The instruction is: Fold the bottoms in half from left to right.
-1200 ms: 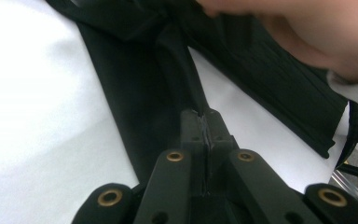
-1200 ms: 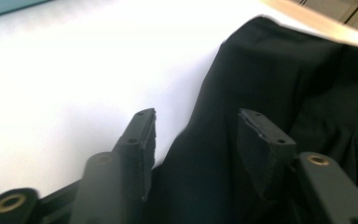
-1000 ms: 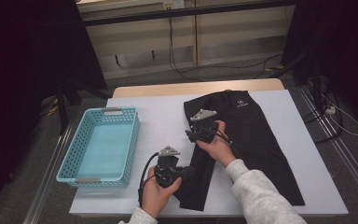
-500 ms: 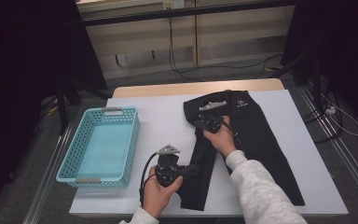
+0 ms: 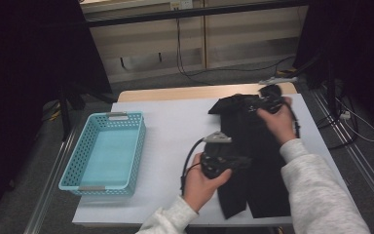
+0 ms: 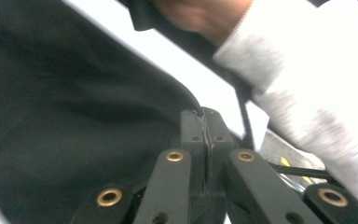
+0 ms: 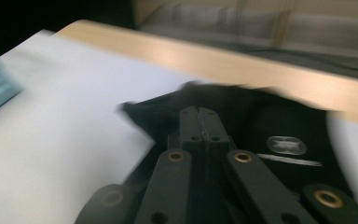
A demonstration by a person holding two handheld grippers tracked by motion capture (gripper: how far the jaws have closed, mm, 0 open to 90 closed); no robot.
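Black trousers [image 5: 253,156] spread lengthwise right of centre on the desk [image 5: 175,131], waistband toward the upper right of the frame. Left hand-held gripper [image 6: 204,122], jaws pressed together on a fold of the cloth near mid-leg. Right hand-held gripper [image 7: 199,116] up at the waistband, jaws together, apparently pinching fabric there, though blurred. Looks like early folding: both grips set, no fold laid yet. Blue basket [image 5: 104,148] waiting at left, nothing inside.
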